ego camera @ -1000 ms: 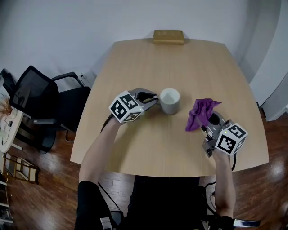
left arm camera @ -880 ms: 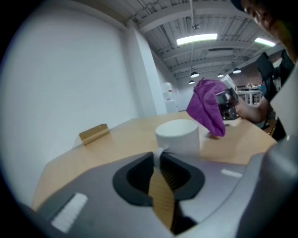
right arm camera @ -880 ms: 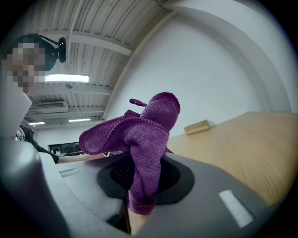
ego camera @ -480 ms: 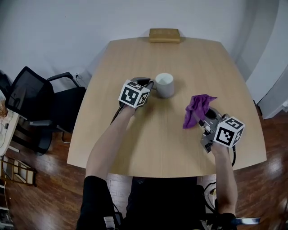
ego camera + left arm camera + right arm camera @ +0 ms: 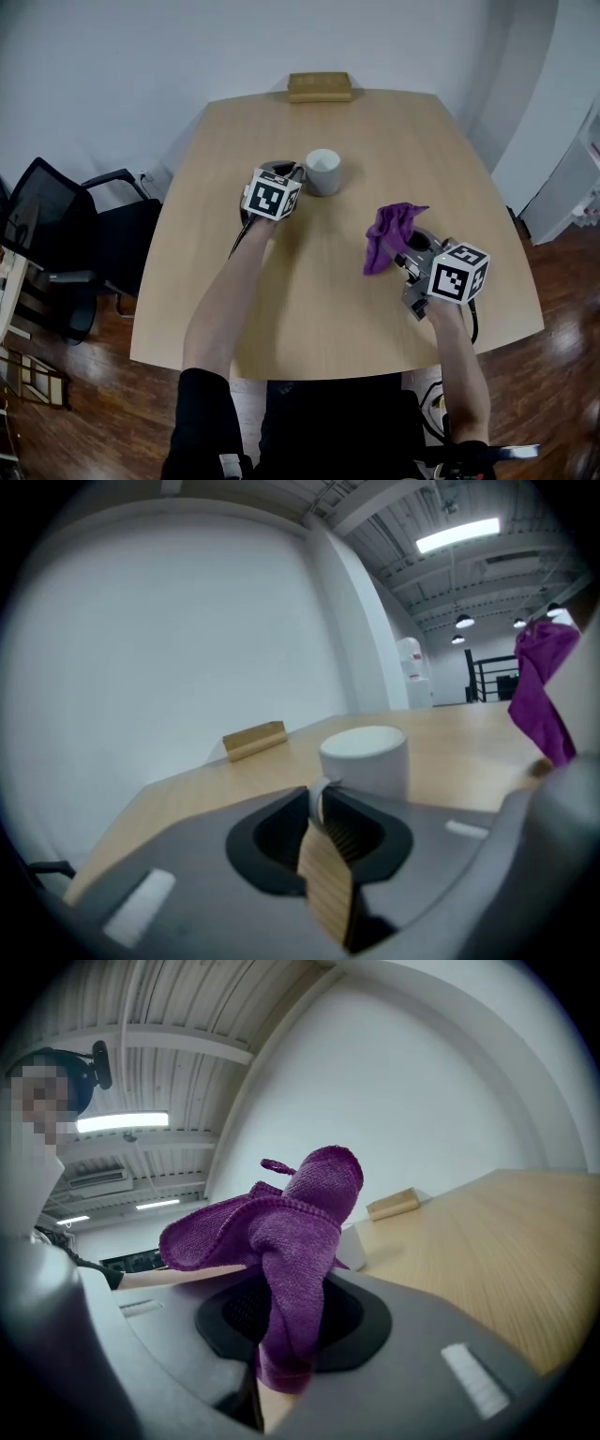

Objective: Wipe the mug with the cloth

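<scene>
Two grippers are engaged, one on each task item.

**Head view.** The left gripper (image 5: 298, 172) meets the mug (image 5: 322, 172) at its handle side. The mug stands upright on the worktop (image 5: 394, 131). The right gripper (image 5: 405, 251) is well apart from the mug, toward the near edge, with the cloth (image 5: 386, 234) hanging from its tip. A wooden block (image 5: 320, 86) lies beyond the mug at the far edge.

**Left gripper view.** The fingers (image 5: 328, 888) stand narrow and pinch the mug's handle (image 5: 316, 794). They have just eased open slightly, with the handle between the ribbed tan pads. The mug is white, cylindrical and straight-walled, with a smooth glazed finish.

**Right gripper view.** The fingers are closed on the cloth, which bunches out of them in loose folds. The fabric is purple, napped and soft, with a stitched hem.

**Step in hand (judgement).** The mug is secured and the cloth is held, but wiping contact is not yet made. The next move calls for carrying the cloth across to the mug wall and rubbing it there. Pressure should be light, since only the thin handle restrains the smooth mug.
</scene>
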`<state>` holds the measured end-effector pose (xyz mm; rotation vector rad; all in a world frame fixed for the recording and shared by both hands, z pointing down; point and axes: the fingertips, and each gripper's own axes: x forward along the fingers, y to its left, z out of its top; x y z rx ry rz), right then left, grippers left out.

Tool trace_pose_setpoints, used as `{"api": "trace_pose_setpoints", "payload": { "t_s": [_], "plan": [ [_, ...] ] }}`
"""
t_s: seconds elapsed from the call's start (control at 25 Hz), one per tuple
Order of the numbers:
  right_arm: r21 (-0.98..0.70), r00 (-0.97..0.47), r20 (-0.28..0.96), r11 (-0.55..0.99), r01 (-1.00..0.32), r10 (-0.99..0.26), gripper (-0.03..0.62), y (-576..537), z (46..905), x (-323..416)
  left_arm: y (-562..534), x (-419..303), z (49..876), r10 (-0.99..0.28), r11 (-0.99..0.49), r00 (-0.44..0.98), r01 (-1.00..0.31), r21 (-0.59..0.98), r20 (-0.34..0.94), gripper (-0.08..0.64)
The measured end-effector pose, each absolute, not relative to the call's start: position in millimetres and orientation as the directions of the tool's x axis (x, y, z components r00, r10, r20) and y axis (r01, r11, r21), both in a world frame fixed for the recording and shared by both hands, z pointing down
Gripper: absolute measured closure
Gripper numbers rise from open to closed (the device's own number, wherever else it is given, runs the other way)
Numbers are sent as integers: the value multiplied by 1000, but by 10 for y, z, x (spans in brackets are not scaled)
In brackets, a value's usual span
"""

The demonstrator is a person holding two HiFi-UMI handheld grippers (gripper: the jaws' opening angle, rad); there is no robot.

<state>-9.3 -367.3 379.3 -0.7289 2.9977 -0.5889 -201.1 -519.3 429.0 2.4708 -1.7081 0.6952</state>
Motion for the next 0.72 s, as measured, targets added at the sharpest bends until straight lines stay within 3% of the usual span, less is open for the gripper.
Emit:
{"api": "trace_pose_setpoints", "payload": {
  "t_s": [0.24, 0.36, 0.48, 0.72],
  "plan": [
    [-353, -880, 87, 812, -465, -466, 509, -3736, 3862, -68, -5209, -1945, 4366, -853, -441, 342, -877, -192, 395, 450],
    [-364, -899, 73, 828, -427, -432, 509, -3756, 3839, -192, -5126, -2096, 4234, -863, -427, 345, -889, -168, 369, 407],
    [-382, -908, 79, 828, -410, -412, 509, -3686, 3817, -223, -5042, -2084, 4192, -851, -455, 397, -884, -108, 343, 316],
    [-402, -911, 74, 824, -400, -406, 509, -3640, 3810, -212, -4758, -2106, 4113, -796, -553, 532, -833, 12, 287, 261]
  ]
}}
